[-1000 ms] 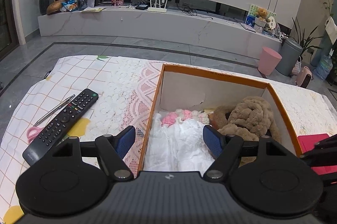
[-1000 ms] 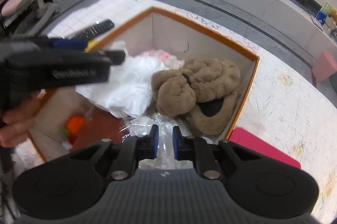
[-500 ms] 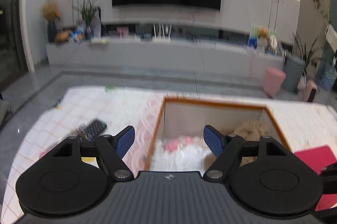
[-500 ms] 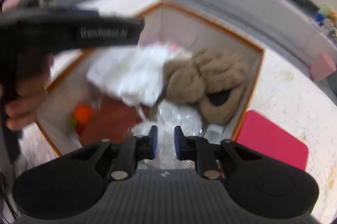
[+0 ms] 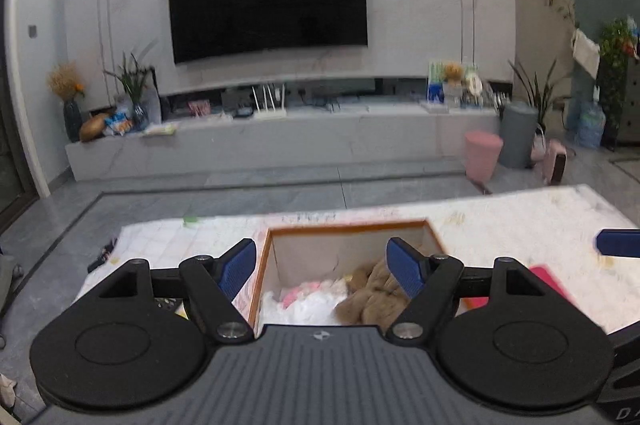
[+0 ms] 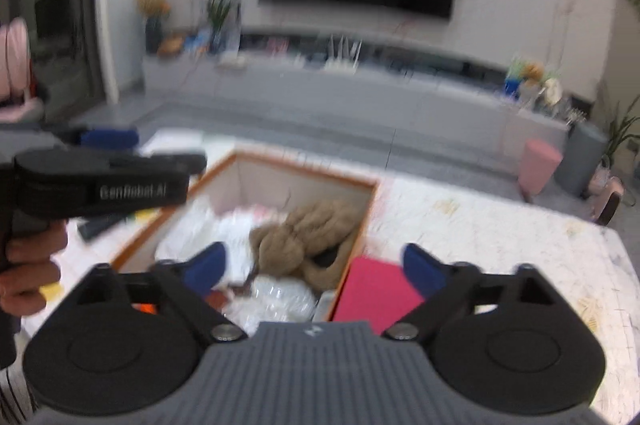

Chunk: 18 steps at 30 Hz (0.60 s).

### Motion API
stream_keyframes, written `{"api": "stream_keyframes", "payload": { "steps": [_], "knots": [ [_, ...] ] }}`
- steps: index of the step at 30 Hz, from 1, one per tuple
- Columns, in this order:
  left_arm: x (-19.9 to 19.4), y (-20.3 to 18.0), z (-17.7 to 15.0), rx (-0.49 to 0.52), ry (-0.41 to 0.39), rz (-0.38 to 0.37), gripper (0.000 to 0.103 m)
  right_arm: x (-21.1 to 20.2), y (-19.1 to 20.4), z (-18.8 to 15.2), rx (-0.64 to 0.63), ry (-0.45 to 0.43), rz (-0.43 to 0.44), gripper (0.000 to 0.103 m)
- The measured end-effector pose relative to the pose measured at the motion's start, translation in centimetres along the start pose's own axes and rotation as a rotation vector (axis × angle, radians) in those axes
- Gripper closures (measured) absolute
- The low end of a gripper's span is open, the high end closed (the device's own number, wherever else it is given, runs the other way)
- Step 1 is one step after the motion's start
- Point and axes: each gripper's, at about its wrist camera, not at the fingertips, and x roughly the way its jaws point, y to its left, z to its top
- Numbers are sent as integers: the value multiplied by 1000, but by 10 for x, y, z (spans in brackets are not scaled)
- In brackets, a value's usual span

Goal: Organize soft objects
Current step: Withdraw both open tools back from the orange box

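An orange-rimmed box (image 5: 344,228) (image 6: 304,172) stands on the cloth-covered table. Inside lie a brown plush toy (image 5: 372,295) (image 6: 308,229), white fabric (image 5: 310,307) (image 6: 196,231), a small pink soft item (image 5: 296,296) and a clear plastic bag (image 6: 276,301). My left gripper (image 5: 322,267) hovers open above the box's near side, holding nothing. My right gripper (image 6: 316,261) hangs over the box's near right corner; its jaws are opening, with nothing gripped between them. In the right wrist view a hand (image 6: 28,265) holds the left gripper's body (image 6: 104,181).
A magenta flat pad (image 6: 376,291) (image 5: 548,277) lies right of the box. A remote control (image 6: 100,223) lies left of it. Beyond the table are grey floor, a pink stool (image 5: 482,155) (image 6: 538,161), a grey bin (image 5: 518,135), a long TV bench and a wall TV.
Both grippers rose and tilted up, so the box sits lower and smaller in view. The right gripper's jaws went from nearly shut to wide open; the clear bag stays in the box.
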Motion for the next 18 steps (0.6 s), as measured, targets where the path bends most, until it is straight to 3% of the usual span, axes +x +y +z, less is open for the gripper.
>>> {"api": "stream_keyframes", "payload": {
  "steps": [2,4,8,11,18],
  "knots": [
    [-14,-11,3,8,4,-8,16,-26,-6,-4,31,-89,-40,3],
    [-30,-22,2,18,2,-36,16,-46,-13,-7,79,-115,-70,3],
    [-59,-43,-3,32,-8,-82,15,-78,-32,-18,192,-97,-90,3],
    [-72,-56,-12,32,-19,-91,15,-98,-39,-32,209,-88,-108,3],
    [-80,-86,-60,-2,2,-33,15,-115,-41,-82,230,-70,-155,3]
  ]
}}
